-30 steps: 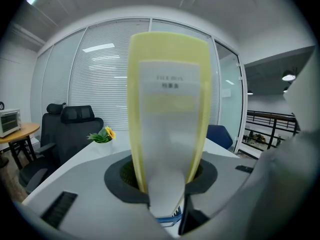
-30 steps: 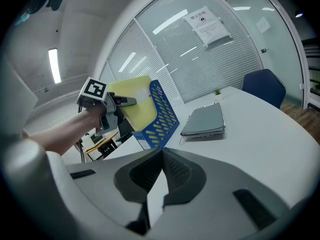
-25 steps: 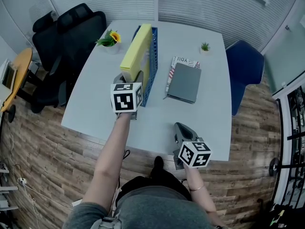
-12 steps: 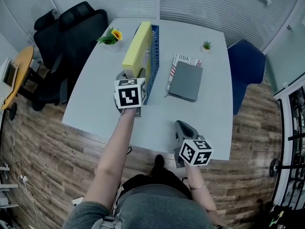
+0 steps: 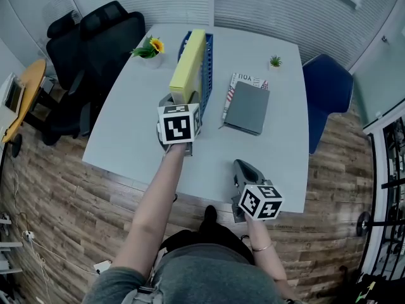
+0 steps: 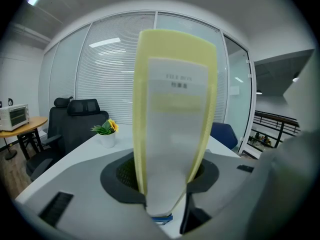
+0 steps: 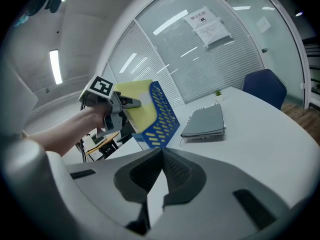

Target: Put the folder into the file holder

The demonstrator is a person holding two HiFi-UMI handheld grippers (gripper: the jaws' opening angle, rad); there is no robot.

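A yellow folder [image 5: 187, 65] stands on edge inside the blue mesh file holder [image 5: 206, 75] at the table's far middle. My left gripper [image 5: 177, 101] is at the folder's near end. In the left gripper view the folder [image 6: 172, 114] fills the space between the jaws and touches both pads; the jaws are opening. My right gripper [image 5: 243, 170] hovers near the table's front edge, shut with nothing in it. The right gripper view shows the folder [image 7: 137, 111], the holder [image 7: 162, 119] and the left gripper [image 7: 125, 104] from the side.
A grey closed binder [image 5: 247, 108] lies on a magazine [image 5: 243, 81] right of the holder. A sunflower pot [image 5: 150, 48] and a small plant [image 5: 275, 61] stand at the far edge of the white table [image 5: 133, 125]. A black chair [image 5: 95, 37] stands to the left and a blue chair [image 5: 326, 87] to the right.
My left gripper has shifted right and slightly forward. The yellow folder has gone from leaning left to standing upright in the holder. The right gripper has stayed put.
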